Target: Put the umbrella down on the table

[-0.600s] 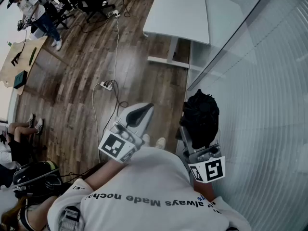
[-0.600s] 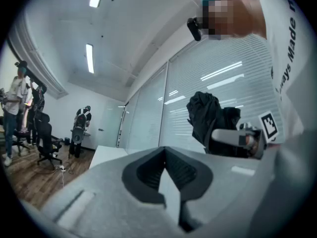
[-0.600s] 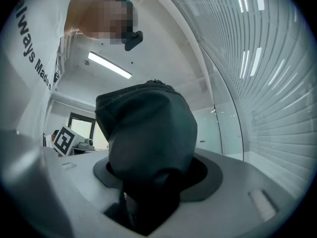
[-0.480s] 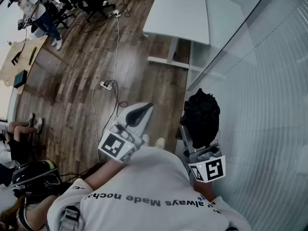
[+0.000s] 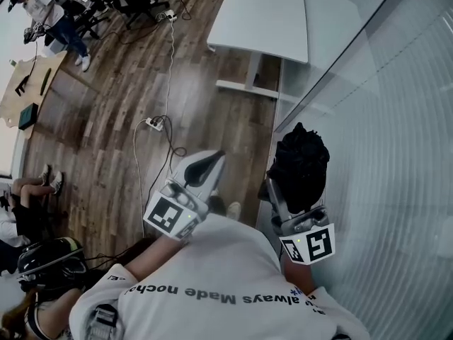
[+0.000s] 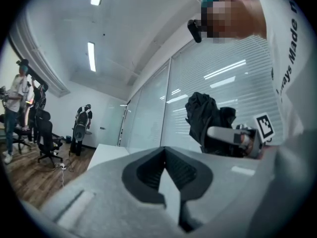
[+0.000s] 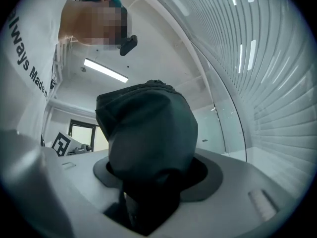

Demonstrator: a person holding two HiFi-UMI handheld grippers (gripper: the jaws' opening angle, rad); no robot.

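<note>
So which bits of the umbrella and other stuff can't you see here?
- Umbrella, lower end: right gripper view, its own black fabric fills the right claw and covers the pads.
- Both hands: head view, hidden under the white shirt.
- White table, far end: head view, cut off by the top edge.
- Things on the wooden desk: head view, too small to name.

The left tool [image 5: 211, 161] was positioned at lower centre of the head view and pointed toward the top of the frame. Its jaws were closed together with nothing between them. The right tool [image 5: 291, 202] was positioned at lower right, well apart from the left. Its jaws were spread wide and clamped on the bundled black umbrella [image 5: 301, 163]. The left forearm [image 5: 145, 256] extended from a white sleeve [image 5: 106, 283].
</note>
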